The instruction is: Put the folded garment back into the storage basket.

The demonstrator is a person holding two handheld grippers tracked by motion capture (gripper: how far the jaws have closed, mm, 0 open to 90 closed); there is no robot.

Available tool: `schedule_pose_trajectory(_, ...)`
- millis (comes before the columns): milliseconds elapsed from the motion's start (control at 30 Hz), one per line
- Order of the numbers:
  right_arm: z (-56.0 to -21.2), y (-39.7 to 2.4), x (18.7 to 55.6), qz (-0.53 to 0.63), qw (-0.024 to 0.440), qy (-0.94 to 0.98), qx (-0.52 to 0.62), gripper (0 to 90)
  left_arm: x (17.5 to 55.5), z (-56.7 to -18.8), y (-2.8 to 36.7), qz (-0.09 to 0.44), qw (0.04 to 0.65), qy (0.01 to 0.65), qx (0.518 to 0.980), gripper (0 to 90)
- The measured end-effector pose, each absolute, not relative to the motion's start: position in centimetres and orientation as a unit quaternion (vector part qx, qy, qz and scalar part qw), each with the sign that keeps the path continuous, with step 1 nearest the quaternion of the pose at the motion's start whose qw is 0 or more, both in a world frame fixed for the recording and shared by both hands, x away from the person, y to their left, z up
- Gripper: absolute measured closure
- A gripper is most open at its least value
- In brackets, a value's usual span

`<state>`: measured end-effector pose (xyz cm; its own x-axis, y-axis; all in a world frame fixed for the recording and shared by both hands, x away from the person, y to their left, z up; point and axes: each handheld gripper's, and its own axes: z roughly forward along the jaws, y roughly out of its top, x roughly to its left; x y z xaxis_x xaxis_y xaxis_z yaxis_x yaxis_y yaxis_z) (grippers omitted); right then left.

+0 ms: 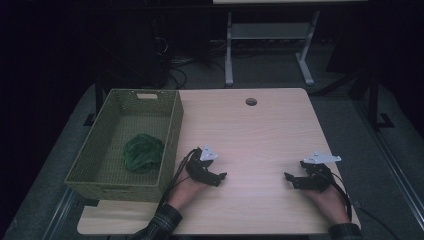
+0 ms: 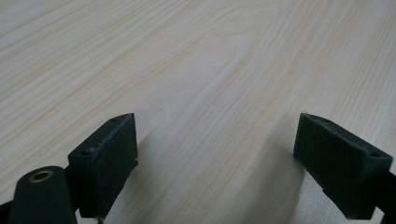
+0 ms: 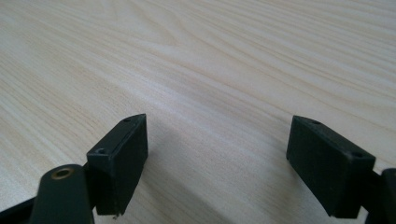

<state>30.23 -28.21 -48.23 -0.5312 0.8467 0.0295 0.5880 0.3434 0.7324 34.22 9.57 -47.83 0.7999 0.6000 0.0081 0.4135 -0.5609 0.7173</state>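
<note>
Two sets of tongs lie low over the pale wooden surface (image 1: 260, 130), one in each of the person's hands, and both stand wide with nothing between the jaws. The left tongs (image 1: 220, 178) sit just beside the near right corner of the woven green basket (image 1: 172, 125), their jaws pointing toward the right across the bare wood. In the left gripper view the left tongs (image 2: 215, 154) show two black pads set far apart, with only wood grain between and beyond them. The right tongs (image 1: 290, 180) rest near the right edge of the surface, jaws pointing left toward the other pair, the two well apart. In the right gripper view the right tongs (image 3: 217, 154) look the same: pads spread, plain grain between them.

The basket stands along the left side of the surface and hangs slightly past its left edge. Inside, on the basket floor toward the near right corner, lies a dark green leafy vegetable (image 1: 143, 153), crumpled and rounded. Neither pair of tongs touches it or the basket.

A round cable hole (image 1: 251, 102) sits near the far edge.
</note>
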Motion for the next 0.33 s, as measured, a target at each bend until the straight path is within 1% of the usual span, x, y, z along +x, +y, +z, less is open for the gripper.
schedule_pose_trajectory(333,-48.23,-28.20,30.23,0.356,0.181,0.800,0.448,20.1,34.22,-47.86,9.55,0.126,0.370,0.290,0.874,12.8)
